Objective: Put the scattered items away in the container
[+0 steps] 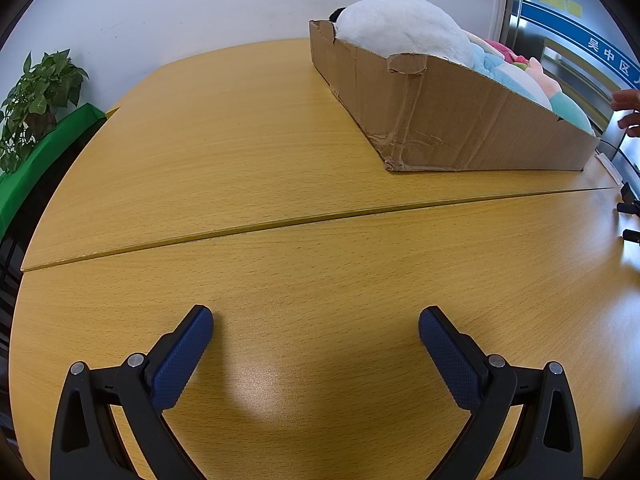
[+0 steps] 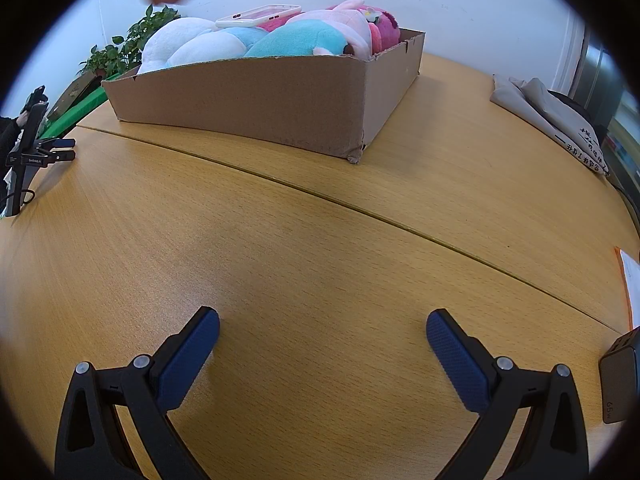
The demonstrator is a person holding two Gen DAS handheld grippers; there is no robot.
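Left wrist view puts our left gripper [image 1: 316, 322] with fingers spread wide over bare table [image 1: 240, 152], the cardboard box [image 1: 460, 120] of plush toys [image 1: 400, 24] at one o'clock. Our right gripper [image 2: 322, 326] gapes empty too. We judge nothing loose remains; best check the table edges. Only the right wrist view shows a phone [image 2: 258, 16] atop the toys.
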